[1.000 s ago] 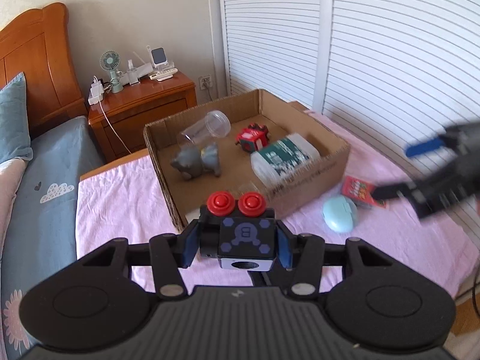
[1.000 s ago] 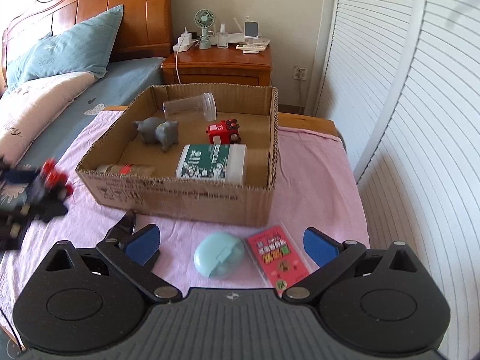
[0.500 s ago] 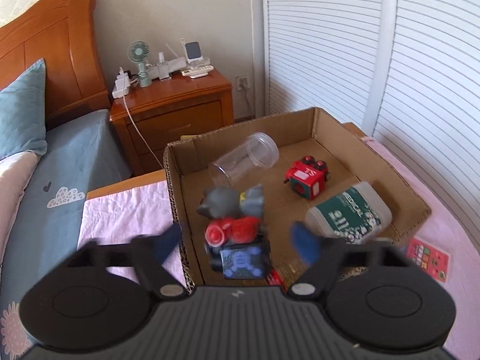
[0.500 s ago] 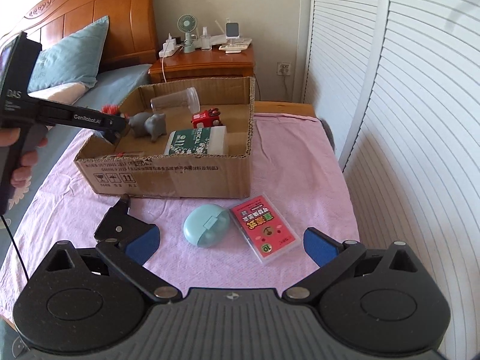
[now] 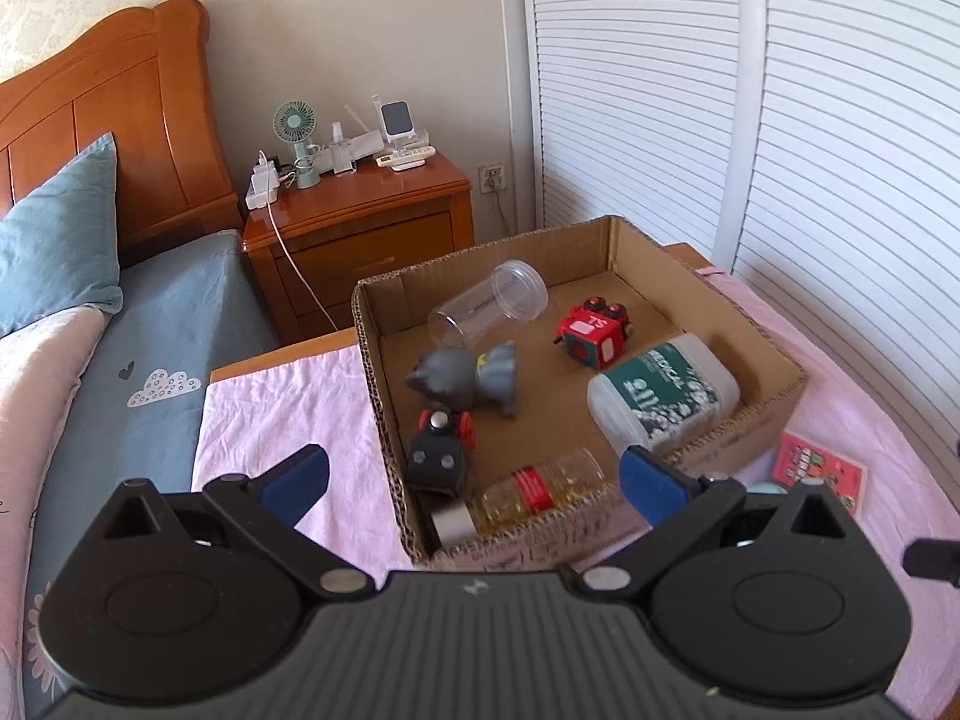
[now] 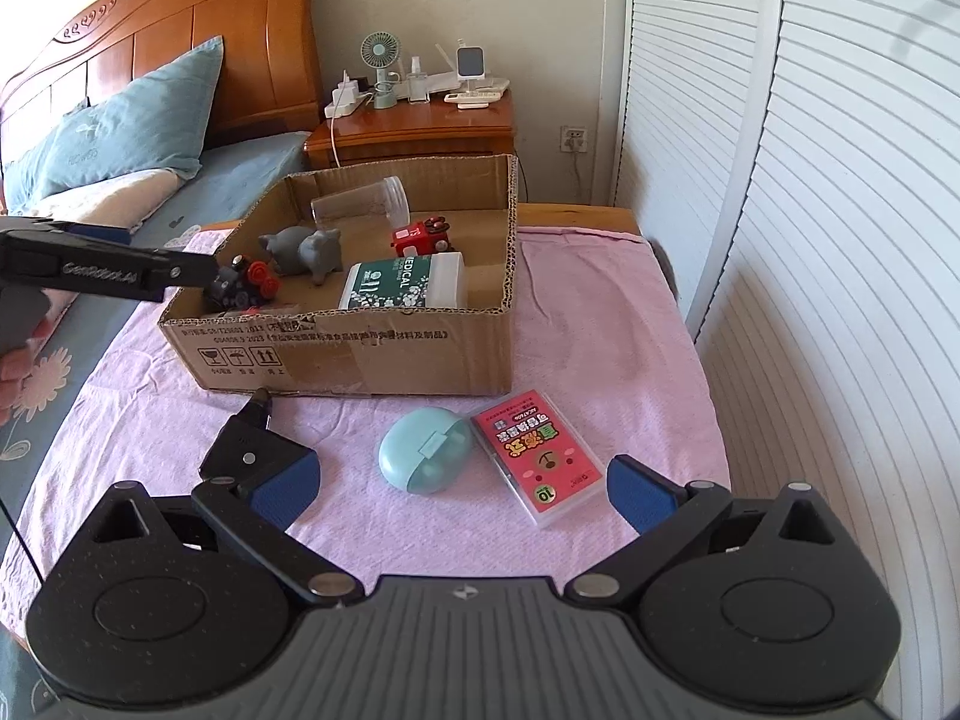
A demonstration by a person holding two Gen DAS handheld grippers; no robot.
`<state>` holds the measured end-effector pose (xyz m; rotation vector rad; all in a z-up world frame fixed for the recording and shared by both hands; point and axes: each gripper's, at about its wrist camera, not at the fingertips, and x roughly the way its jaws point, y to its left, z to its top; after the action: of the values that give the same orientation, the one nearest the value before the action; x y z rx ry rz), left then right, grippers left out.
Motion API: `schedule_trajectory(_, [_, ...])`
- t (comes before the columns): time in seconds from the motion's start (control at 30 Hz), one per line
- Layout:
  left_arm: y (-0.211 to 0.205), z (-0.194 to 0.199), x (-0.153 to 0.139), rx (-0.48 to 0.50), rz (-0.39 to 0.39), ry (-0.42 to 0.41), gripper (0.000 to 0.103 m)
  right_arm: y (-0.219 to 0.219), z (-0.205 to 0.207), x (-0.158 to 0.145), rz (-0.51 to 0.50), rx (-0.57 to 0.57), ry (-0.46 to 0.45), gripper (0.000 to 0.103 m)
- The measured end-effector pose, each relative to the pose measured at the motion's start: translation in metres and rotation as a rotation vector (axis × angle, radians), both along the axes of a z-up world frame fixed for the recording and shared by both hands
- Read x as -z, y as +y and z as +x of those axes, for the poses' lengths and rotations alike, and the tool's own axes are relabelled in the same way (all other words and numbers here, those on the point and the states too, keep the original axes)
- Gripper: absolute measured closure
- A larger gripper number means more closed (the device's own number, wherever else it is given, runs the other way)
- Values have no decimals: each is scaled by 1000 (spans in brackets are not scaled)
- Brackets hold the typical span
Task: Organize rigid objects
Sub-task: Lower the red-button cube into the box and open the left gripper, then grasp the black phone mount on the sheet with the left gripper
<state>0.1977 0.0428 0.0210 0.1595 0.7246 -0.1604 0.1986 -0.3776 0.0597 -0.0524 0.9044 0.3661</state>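
Lying on its side in the near left corner of the cardboard box point(image 5: 774, 354), the black cube toy point(image 5: 437, 457) with its red knobs is seen between, but clear of, the blue pads of the left gripper point(image 5: 474, 477), whose jaws have just been opening and now stand wide with nothing pressed. Part of the toy's lower face is hidden behind the box wall, and in the right wrist view it is partly covered by the left gripper's dark arm, on which white lettering is seen but too blurred to be read with certainty. Beside the toy a small bottle point(image 5: 528, 495) with a red label and a silver cap is laid; its print cannot be made out. "MEDICAL" can be read on the green label of the white container point(image 6: 403, 283). A grey animal figure point(image 5: 462, 373), a clear plastic cup point(image 5: 489, 309) on its side and a red cube toy point(image 5: 594, 333) are also held in the box. On the box front, lines of printed characters and handling symbols are shown. Outside, on the pink cloth point(image 6: 600, 324), a pale blue oval case point(image 6: 425, 449) and a red card pack point(image 6: 537, 456) marked "10" are placed just beside each other, between the widely spread, empty jaws of the right gripper point(image 6: 459, 489).
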Motion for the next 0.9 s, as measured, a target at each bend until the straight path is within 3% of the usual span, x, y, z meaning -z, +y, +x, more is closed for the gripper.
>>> schedule_trajectory(0.3, [-8,-45,-32,44,40,-10,1,1,1,3,16,-11,20,0])
schedule_trajectory(0.4, [-8,-61,-31,34,24,-32,1,2,0,3,20,-14,19,0])
schedule_trajectory(0.53, [-9,-72,-10,10,-34,-14,1,-2,-1,8,11,-8,30,0])
schedule_trajectory(0.9, [-38,-70,59,-31,-61,59,1,-30,-1,28,14,51,54,0])
